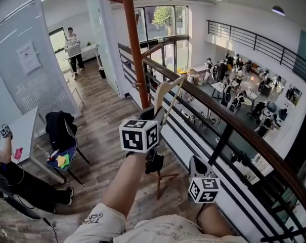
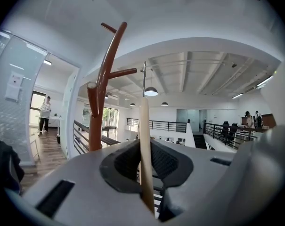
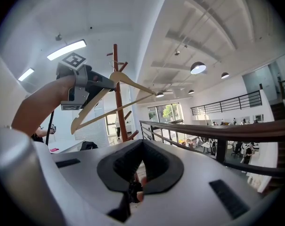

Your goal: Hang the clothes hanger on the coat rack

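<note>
The coat rack is a red-brown wooden pole with angled pegs, standing beside the balcony railing; its legs show below my left arm. My left gripper is raised in front of the pole and shut on the pale wooden clothes hanger. In the left gripper view the hanger's bar runs upright between the jaws of the left gripper, its metal hook just right of the coat rack. The right gripper view shows the hanger level with the rack's upper pegs. My right gripper hangs lower, shut and holding nothing.
A dark handrail with black bars runs along the right, with an open hall far below it. At the left are a chair with a black jacket, a white table and a seated person. Another person stands far down the corridor.
</note>
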